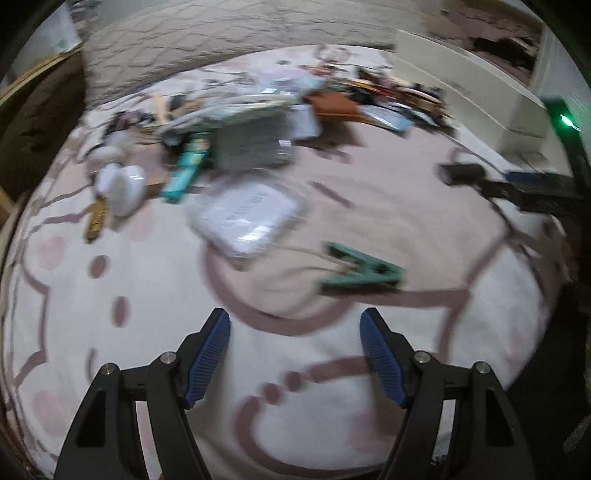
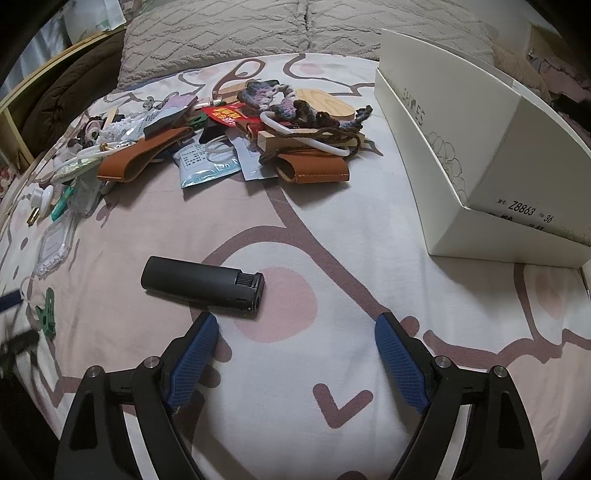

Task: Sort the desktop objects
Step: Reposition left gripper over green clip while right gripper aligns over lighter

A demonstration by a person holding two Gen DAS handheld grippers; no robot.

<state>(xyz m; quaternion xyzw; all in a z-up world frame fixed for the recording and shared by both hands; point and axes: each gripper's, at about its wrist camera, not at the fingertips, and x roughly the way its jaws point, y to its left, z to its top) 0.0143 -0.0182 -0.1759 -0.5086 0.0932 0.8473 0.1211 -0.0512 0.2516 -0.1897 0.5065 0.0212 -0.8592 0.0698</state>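
Note:
A black lighter (image 2: 203, 290) lies on the pink-patterned bedsheet, just ahead and left of my right gripper (image 2: 295, 328), which is open and empty. A green clip (image 1: 360, 271) lies just ahead and right of my left gripper (image 1: 294, 325), also open and empty; the left wrist view is motion-blurred. The clip also shows at the left edge of the right wrist view (image 2: 47, 312). The lighter (image 1: 463, 174) and the other gripper show at the right of the left wrist view. A clear plastic case (image 1: 251, 218) lies beyond the clip.
A white shoe box (image 2: 491, 158) stands open at the right. A heap of small items, brown leather cases (image 2: 314, 168), packets, a crocheted cord and wooden pieces, covers the far middle. White round objects (image 1: 122, 186) and a teal packet (image 1: 183, 173) lie far left. Grey pillows (image 2: 258, 33) behind.

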